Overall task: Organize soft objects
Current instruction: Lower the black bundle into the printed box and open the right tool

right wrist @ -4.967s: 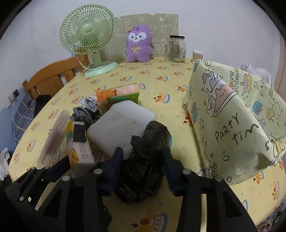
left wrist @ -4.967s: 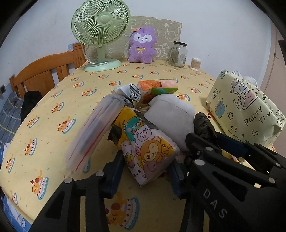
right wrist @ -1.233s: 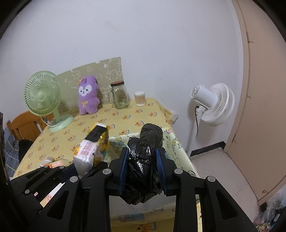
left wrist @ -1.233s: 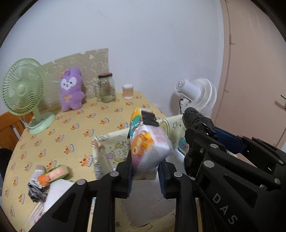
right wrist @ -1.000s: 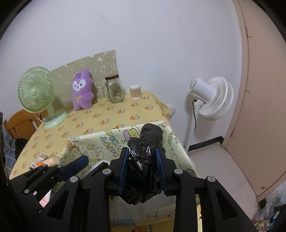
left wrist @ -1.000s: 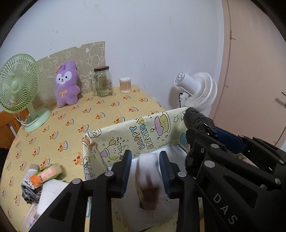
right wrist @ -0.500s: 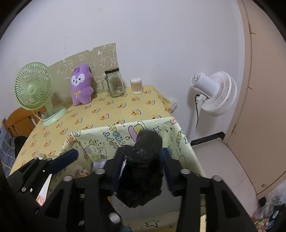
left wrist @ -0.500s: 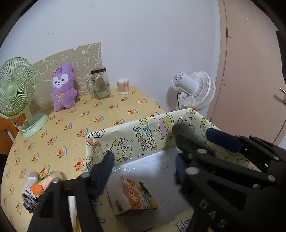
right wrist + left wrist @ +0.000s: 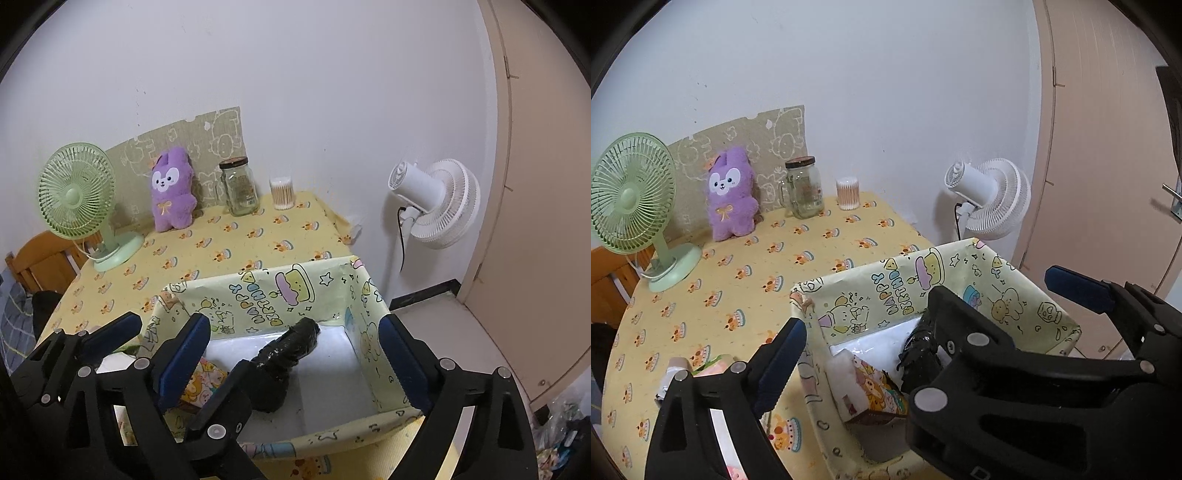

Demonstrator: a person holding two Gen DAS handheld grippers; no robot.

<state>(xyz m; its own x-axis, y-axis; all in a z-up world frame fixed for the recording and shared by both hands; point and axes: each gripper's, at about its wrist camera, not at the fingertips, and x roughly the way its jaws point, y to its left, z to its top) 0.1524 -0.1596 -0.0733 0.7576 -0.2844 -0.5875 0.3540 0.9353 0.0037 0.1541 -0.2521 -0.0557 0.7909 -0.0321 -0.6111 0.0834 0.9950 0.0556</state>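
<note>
- Release into the paper-wrapped box printed with cartoon cakes and "Happy Birthday" lettering is judged the step in hand; it is done well if both claws are lifted straight up clear of the box walls, so that no wall is caught and the box is not dragged along the yellow cake-print cloth of the desk.
- Left claw is seen with its jaws spread wide and nothing between them; they have just been opening.
- Right claw is likewise wide open with nothing pressed by its pads; its jaws have just been opening too.
- Soft cartoon-printed tissue pack is found inside the box, tilted against the near left corner of the white floor, below and just ahead of the left claw.
- Crumpled black plastic bundle lies in the box beside the pack, stretched from the near side toward the far wall, under the gap of the right claw's jaws and apart from both pads.
- More soft items, among them an orange and green packet, are visible on the desk to the left of the box; these are judged to be what is left to be put away.
- Purple plush rabbit stands at the far edge of the desk, well apart from both claws.
</note>
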